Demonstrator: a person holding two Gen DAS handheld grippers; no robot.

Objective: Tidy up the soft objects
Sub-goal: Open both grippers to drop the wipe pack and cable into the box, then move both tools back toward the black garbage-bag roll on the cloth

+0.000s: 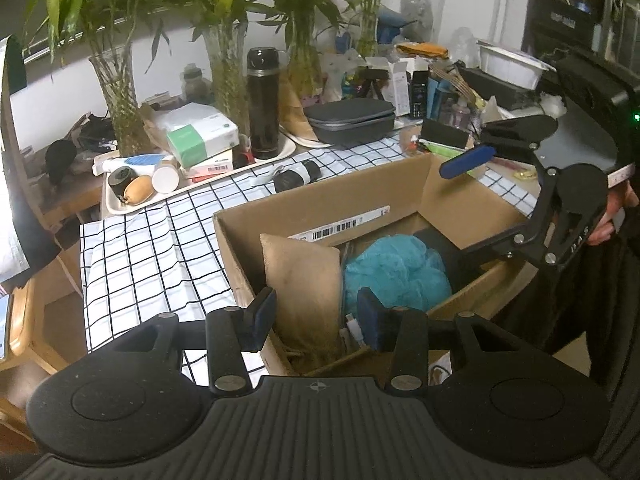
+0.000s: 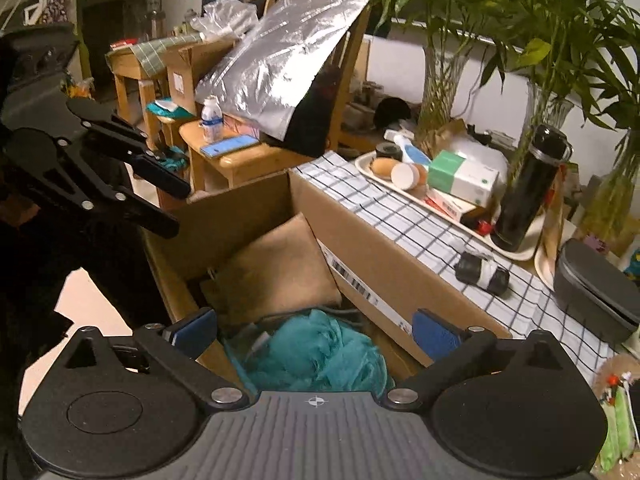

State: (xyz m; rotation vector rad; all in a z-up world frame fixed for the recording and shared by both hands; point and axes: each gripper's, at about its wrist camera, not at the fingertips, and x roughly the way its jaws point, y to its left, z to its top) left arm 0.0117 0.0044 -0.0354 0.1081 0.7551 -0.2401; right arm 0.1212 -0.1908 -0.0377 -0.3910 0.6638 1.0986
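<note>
Teal mesh pouf down in the cardboard box, my right gripper spread wide above it

My right gripper (image 2: 314, 334) has its jaws fully apart with nothing between the pads; the teal pouf (image 2: 316, 354) lies straight below and just ahead of it, inside the cardboard box (image 2: 384, 276), with the tan cushion (image 2: 276, 268) leaning on the far side. The cushion's long axis runs roughly along the box wall. My left gripper (image 1: 316, 320) hangs over the box's near rim, jaws partly apart and clamped on nothing; the cushion sits just beyond its tips, so for the cushion the left hand looks nearer. The box carries a white barcode label (image 1: 344, 226), its text too small to read, and I can make out no brand
</note>
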